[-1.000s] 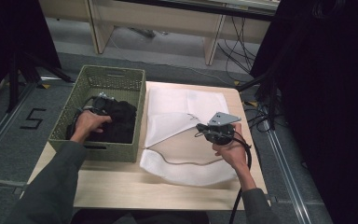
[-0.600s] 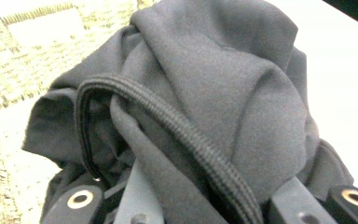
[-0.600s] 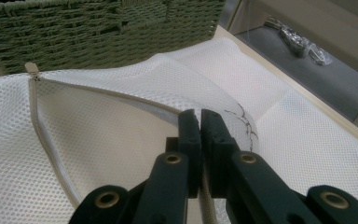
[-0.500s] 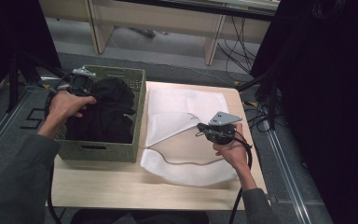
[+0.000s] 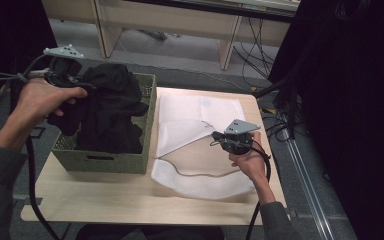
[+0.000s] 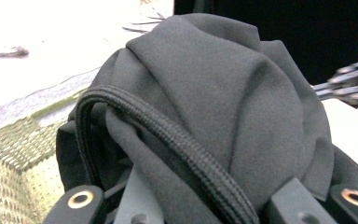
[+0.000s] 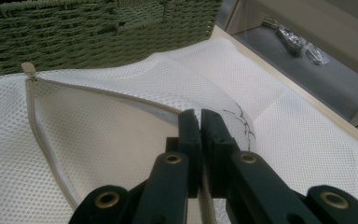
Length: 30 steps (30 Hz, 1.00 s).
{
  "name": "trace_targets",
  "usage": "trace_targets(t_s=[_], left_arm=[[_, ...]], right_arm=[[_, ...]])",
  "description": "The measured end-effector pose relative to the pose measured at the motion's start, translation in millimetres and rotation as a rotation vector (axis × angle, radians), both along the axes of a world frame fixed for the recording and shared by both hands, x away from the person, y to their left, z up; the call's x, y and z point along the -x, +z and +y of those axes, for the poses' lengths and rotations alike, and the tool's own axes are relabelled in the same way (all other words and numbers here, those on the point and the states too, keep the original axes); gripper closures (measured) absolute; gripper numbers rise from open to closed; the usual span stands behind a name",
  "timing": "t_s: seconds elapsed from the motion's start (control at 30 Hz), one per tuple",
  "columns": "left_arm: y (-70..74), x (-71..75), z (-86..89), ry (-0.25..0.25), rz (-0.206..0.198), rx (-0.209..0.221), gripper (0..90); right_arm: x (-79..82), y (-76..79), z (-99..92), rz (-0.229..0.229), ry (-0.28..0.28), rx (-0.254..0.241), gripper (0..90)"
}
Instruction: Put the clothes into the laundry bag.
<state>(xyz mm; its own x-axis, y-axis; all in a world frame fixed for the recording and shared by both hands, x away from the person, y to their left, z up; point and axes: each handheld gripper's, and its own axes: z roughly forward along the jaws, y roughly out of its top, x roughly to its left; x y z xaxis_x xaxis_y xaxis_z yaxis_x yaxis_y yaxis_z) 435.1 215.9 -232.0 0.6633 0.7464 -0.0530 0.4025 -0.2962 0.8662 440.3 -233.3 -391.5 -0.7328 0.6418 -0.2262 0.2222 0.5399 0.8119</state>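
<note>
- High view: left gripper [image 5: 72, 82] is raised above the left rim of the green basket [image 5: 105, 160], its jaws clamped on a black garment [image 5: 107, 107]. The garment hangs bunched from the jaws, its lower part inside the basket.
- High view: right gripper [image 5: 219, 137] is low over the white mesh bag [image 5: 200, 180], which lies on the table [image 5: 95, 200] just right of the basket, its upper layer lifted.
- Left gripper view: garment [image 6: 205, 107] bunched between the jaws, a thick corded seam across it; basket corner [image 6: 14, 158] lower left.
- Right gripper view: right gripper [image 7: 200, 123] has its jaws pinched on the bag [image 7: 112, 140] edge by the zip; basket [image 7: 98, 28] behind.
</note>
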Motion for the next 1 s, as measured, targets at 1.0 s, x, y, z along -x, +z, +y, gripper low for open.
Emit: trace_targets(t_s=[1.0], left_arm=[[-81.1, 47.1, -214.3, -0.484, 0.114, -0.089, 76.0]], right_arm=[[-2.8, 2.1, -9.6, 0.010, -0.036, -0.061, 88.4]])
